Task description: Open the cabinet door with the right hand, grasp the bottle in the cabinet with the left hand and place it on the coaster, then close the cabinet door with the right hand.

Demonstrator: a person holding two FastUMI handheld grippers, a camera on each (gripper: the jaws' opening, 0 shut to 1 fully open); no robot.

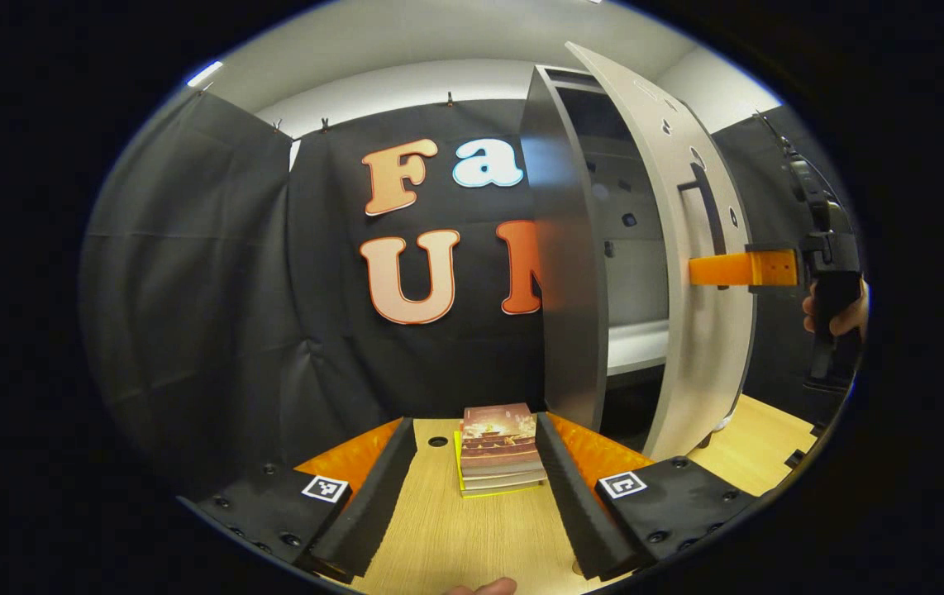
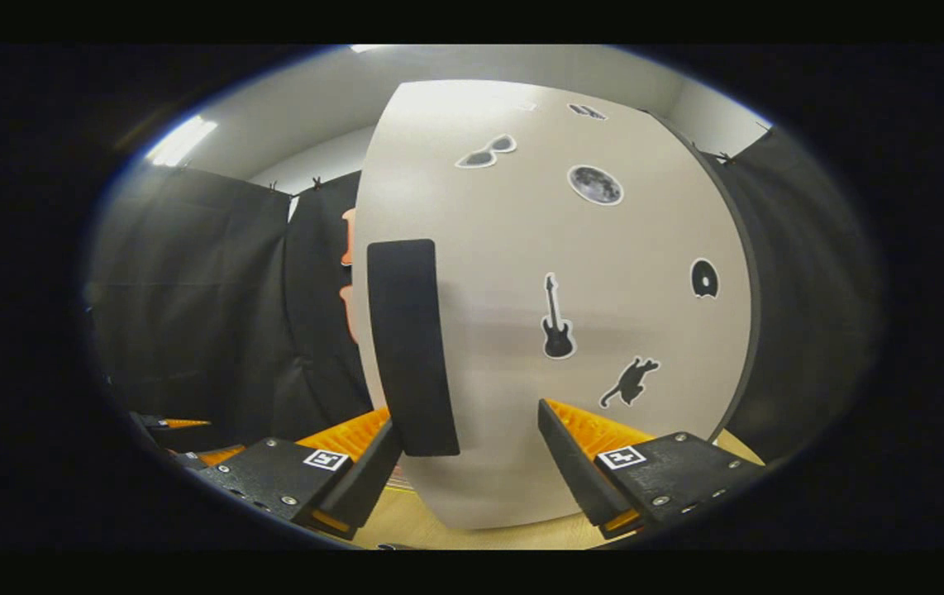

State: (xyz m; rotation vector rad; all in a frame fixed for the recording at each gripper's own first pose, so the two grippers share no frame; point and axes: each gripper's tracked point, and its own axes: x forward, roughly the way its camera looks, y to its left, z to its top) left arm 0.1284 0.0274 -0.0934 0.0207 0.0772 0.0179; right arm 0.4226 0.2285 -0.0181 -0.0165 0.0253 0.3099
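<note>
left tool [image 1: 476, 487]: its fingers stood wide apart, low over the counter, with nothing between them but open space; it held nothing.
right tool [image 2: 468, 463]: its fingers stood apart, facing the outer face of the door; the door's handle lay just ahead of its left finger. from the left gripper view the same tool [image 1: 736, 268] reached the door at the handle, with a hand [image 1: 831, 310] holding it. i cannot tell whether either finger touched the handle.
cabinet door [image 2: 555, 273]: pale, standing partly open, well ahead and to the right of the left tool.
handle [image 2: 410, 347]: a dark upright bar near the door's free edge.
writing and marks: no readable words on the door; it carried stickers, among them a guitar [image 2: 556, 321], a cat [image 2: 629, 382], a moon [image 2: 595, 183] and sunglasses [image 2: 484, 153]. each tool bore a small square coded marker [image 1: 326, 487] on its finger mount.
cabinet [image 1: 625, 248]: its inside showed through the gap, pale walls with a shelf [image 1: 637, 347] lower down.
bottle: i cannot pick it out inside the cabinet.
coaster: i cannot tell which thing it is.
books [image 1: 498, 446]: a small stack lying flat on the counter, straight ahead between the left tool's fingers, with a picture cover on top; its title was too small to read.
counter [image 1: 455, 537]: light wood grain, under the left tool.
in the way: the door's own edge hid most of the cabinet's inside from the left tool.
</note>
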